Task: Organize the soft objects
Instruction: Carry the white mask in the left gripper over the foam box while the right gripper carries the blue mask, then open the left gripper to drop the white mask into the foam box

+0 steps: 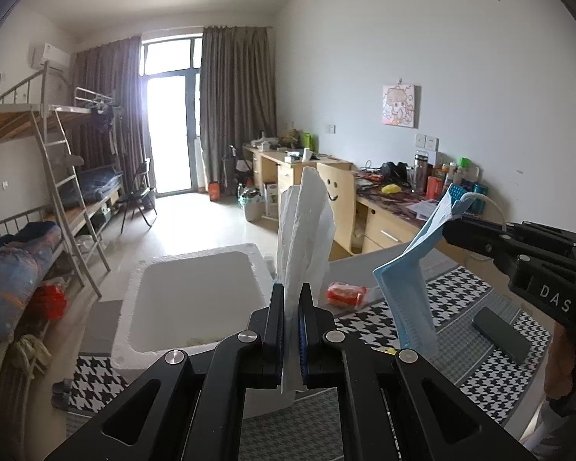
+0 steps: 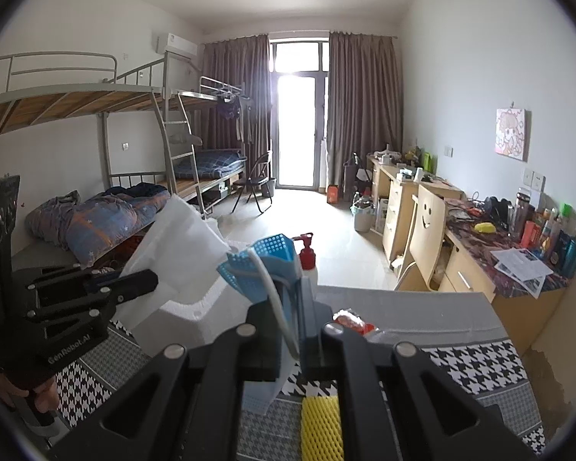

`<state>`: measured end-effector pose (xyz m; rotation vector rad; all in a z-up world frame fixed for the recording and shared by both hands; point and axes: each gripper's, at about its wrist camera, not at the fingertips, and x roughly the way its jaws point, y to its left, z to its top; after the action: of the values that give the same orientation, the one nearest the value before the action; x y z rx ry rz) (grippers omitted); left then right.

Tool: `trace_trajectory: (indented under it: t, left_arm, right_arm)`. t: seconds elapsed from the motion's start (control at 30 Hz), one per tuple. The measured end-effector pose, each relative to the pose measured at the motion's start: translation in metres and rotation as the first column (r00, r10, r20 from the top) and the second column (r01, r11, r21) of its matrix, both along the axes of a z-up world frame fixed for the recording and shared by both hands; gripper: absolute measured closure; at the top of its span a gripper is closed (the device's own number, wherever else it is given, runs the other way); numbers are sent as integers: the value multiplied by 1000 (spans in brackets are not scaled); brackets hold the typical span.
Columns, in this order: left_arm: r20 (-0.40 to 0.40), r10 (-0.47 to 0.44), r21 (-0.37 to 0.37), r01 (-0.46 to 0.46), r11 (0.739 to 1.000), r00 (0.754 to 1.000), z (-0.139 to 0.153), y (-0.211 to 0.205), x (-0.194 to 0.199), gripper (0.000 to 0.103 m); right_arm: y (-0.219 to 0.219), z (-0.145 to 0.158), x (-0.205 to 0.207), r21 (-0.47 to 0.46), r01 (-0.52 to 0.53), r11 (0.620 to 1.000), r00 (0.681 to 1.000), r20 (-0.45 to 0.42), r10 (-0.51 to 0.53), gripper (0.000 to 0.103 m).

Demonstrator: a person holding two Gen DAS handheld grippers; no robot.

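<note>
The left gripper (image 1: 291, 330) clamps the white foam sheet (image 1: 305, 230) above the foam box (image 1: 190, 299). Beside the box, the right gripper (image 2: 291, 342) pinches the blue face mask (image 2: 267, 265), both seemingly staged for deposit.

- Each wrist view looks forward along its own fingers, close above the tabletop (image 1: 476, 288).
- Both face the window (image 2: 295, 130); each sees the other hand-held gripper.

Blue face mask (image 1: 407, 288); white foam sheet (image 1: 307, 226); houndstooth tablecloth (image 1: 476, 361).
</note>
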<state>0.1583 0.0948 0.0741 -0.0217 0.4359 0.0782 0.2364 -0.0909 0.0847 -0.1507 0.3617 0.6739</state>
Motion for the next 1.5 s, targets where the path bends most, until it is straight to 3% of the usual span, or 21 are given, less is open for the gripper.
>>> trace_trajectory:
  t: [0.7,1.1,1.13,1.17,1.27,1.3,1.5]
  left_arm:
    - [-33,164,7,-164,986,986,-1,42,21,97]
    - [-92,193,-5,-194,981,977,-18,57,44,96]
    - [-99,199,-5,-200,980,975,-19,58,46,94]
    - [-110,207,-2,-209,978,972,-21,60,48,85]
    - [-115,221,-12,-224,975,968,-23,66,48,37]
    - [-108,226,-14,-229,973,968,-23,67,47,29]
    - [-114,245,-11,-247,969,963,-24,73,43,25]
  right_arm:
    - [34,13,16,-5,-85,996,996,-3,85,94]
    - [45,12,22,-16,-109,994,994,-9,109,94]
    - [46,12,23,-16,-108,994,994,-10,108,94]
    - [46,13,23,-16,-106,994,994,-11,106,94]
    - [48,16,25,-15,-99,995,995,-10,99,94]
    - [48,16,26,-14,-98,995,995,-9,98,94]
    - [52,19,28,-13,-95,995,995,-6,95,94]
